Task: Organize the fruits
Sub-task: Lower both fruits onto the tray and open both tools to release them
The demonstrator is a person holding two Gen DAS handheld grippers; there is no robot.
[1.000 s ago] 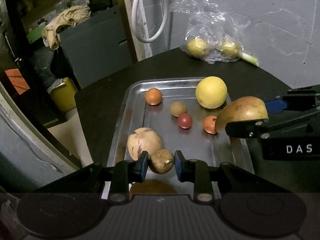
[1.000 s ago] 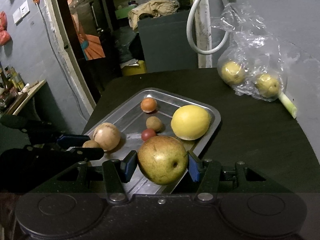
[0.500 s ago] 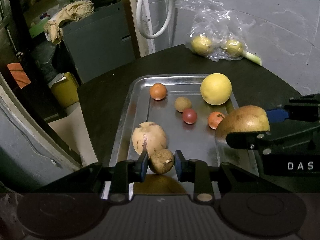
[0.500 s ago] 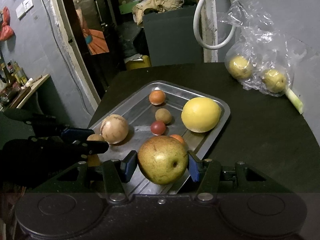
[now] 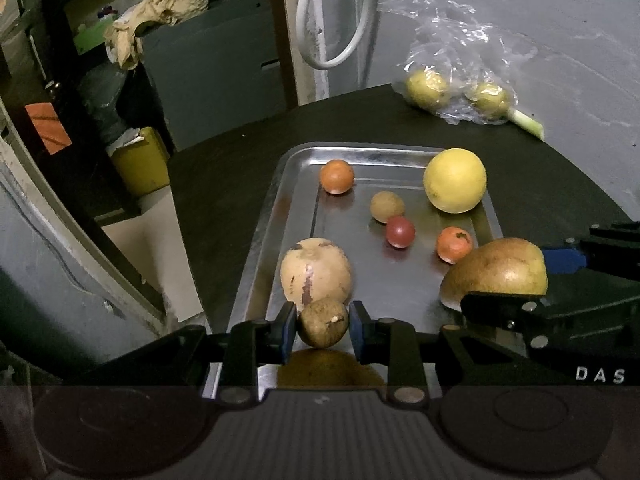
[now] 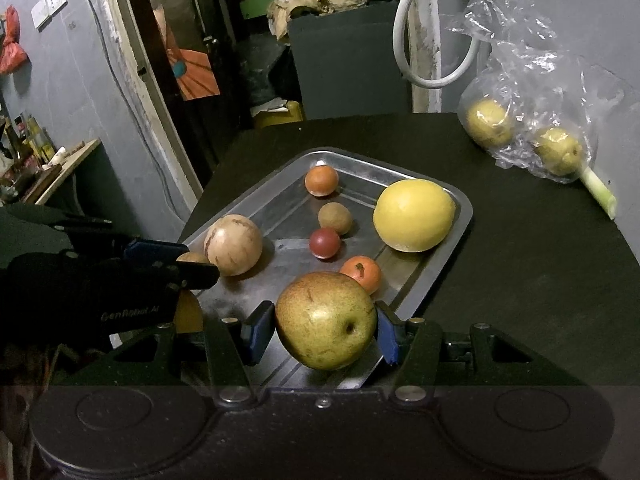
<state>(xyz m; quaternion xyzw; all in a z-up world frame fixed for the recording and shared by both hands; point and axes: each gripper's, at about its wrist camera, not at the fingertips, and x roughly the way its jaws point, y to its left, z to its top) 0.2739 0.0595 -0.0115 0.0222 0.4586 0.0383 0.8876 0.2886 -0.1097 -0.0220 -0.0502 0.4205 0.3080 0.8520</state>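
**Two fruits in hand over the tray: set them down without a roll**

The small brown fruit (image 5: 323,323) sits pinched in the left claw (image 5: 323,326) at the near edge of the metal tray (image 5: 280,208), just in front of the large tan fruit (image 5: 316,274). The big speckled pear (image 6: 326,320) is clamped in the right claw (image 6: 326,326) above the tray's near right corner, close to a small orange fruit (image 6: 362,274).

Judging by the task, both are about to be placed. Lower each until it bears on the tray floor before spreading the claw; round fruit dropped from height will roll. The pear needs the open patch of tray floor ahead of it, clear of the red fruit (image 6: 325,243) and yellow citrus (image 6: 414,215). Work one claw at a time, since the two are near each other. A bag of fruit (image 6: 528,128) lies apart on the dark surface (image 6: 520,260).
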